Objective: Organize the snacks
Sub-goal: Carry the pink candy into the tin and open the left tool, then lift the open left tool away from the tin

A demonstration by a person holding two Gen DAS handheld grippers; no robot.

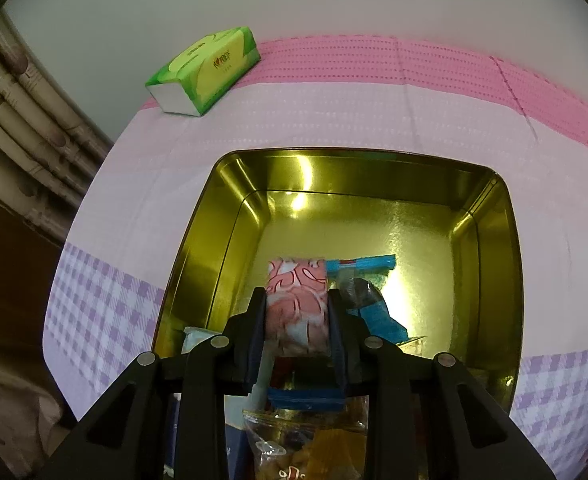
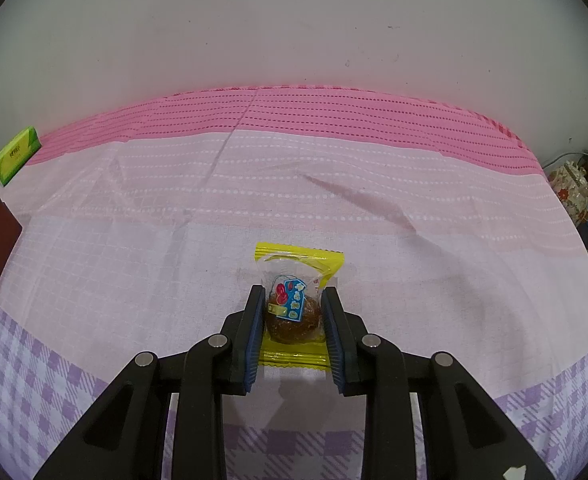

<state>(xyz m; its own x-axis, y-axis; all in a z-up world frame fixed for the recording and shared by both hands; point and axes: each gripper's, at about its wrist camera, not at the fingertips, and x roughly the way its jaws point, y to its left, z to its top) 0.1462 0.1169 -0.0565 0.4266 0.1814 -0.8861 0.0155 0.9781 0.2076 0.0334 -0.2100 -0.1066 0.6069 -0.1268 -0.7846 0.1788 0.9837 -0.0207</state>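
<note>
Gold tin [image 1: 490, 216] sat open on the bench as the left gripper [image 1: 296, 300] clamped a pink-patterned snack packet [image 1: 296, 304] above it for dropping in, while the right gripper [image 2: 290, 304], jaws nearly closed, straddled a yellow-edged sweet packet [image 2: 294, 300] lying on the cloth.

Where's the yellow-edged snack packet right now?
In the right wrist view, the yellow-edged snack packet lies on the pink tablecloth, between the fingers of the right gripper.

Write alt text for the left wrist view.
The left tool grips a pink-patterned snack packet over an open gold tin, which already holds a blue packet and other wrapped snacks. The tin sits on a pink and lilac cloth, with a green tissue pack at the far left.
</note>
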